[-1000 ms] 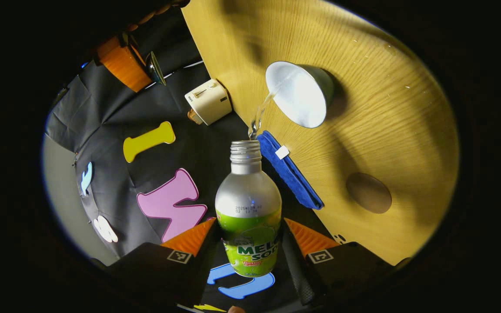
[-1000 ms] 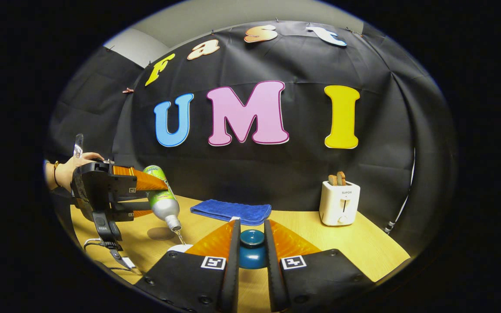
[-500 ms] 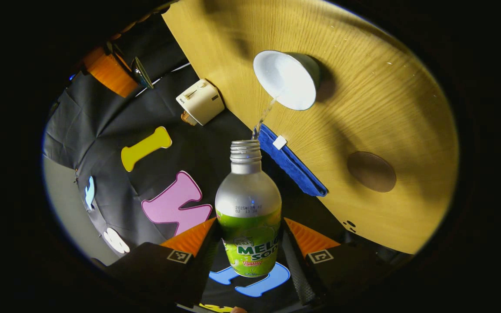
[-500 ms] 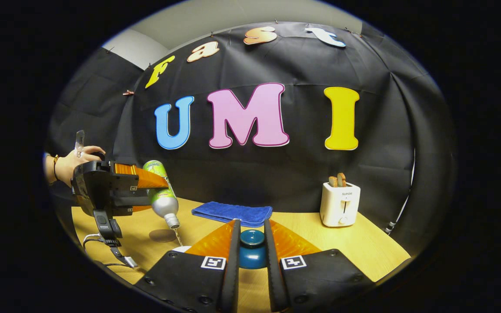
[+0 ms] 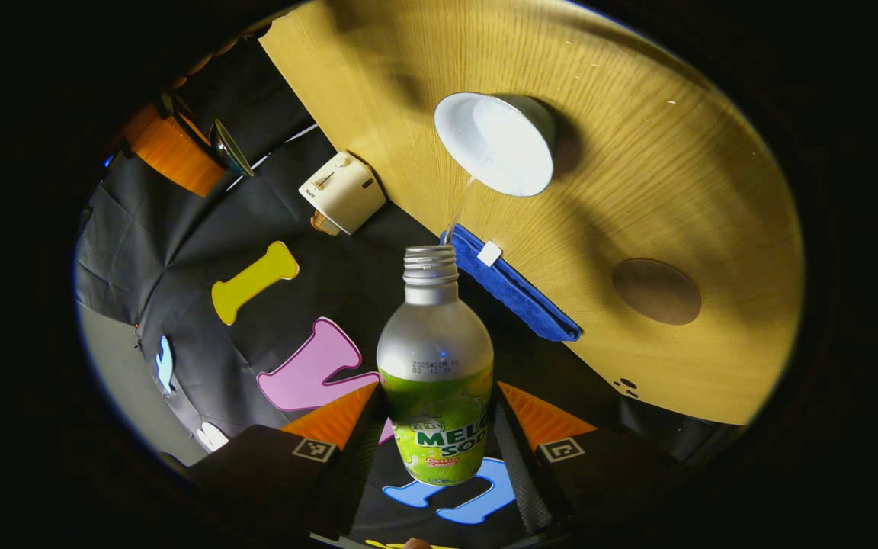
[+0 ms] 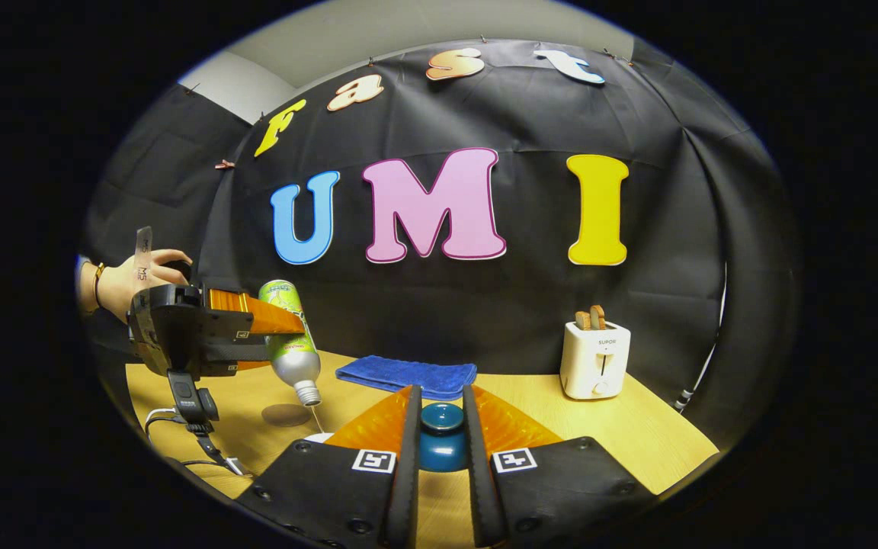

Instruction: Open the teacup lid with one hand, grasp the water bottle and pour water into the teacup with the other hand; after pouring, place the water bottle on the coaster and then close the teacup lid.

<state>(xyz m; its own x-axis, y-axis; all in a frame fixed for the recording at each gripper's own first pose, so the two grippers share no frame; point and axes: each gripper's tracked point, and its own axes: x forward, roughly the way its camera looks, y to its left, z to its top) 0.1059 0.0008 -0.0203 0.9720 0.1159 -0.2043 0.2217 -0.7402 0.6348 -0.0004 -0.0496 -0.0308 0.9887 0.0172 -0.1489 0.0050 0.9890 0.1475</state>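
My left gripper (image 5: 436, 396) is shut on a silver bottle (image 5: 435, 358) with a green label, tipped mouth-down. A thin water stream (image 5: 460, 207) runs from its open mouth to the rim of the white teacup (image 5: 494, 143) on the wooden table. A round brown coaster (image 5: 656, 290) lies beside the cup. In the right gripper view, my right gripper (image 6: 440, 404) is shut on the knob of the teal lid (image 6: 441, 446), held above the table. To its left, a hand (image 6: 134, 276) holds the left gripper (image 6: 245, 335) with the bottle (image 6: 293, 347) over the teacup rim (image 6: 318, 437).
A folded blue cloth (image 6: 407, 374) lies at the back of the wooden table (image 6: 622, 427), and a white toaster (image 6: 595, 358) with bread stands at the back right. A cable (image 6: 203, 450) trails under the left gripper. The table edge (image 5: 408, 206) runs beside cloth and toaster.
The bottle has lifted a little and swung toward the cup, standing steeper. The water stream has thinned. The right gripper and lid have stayed put.
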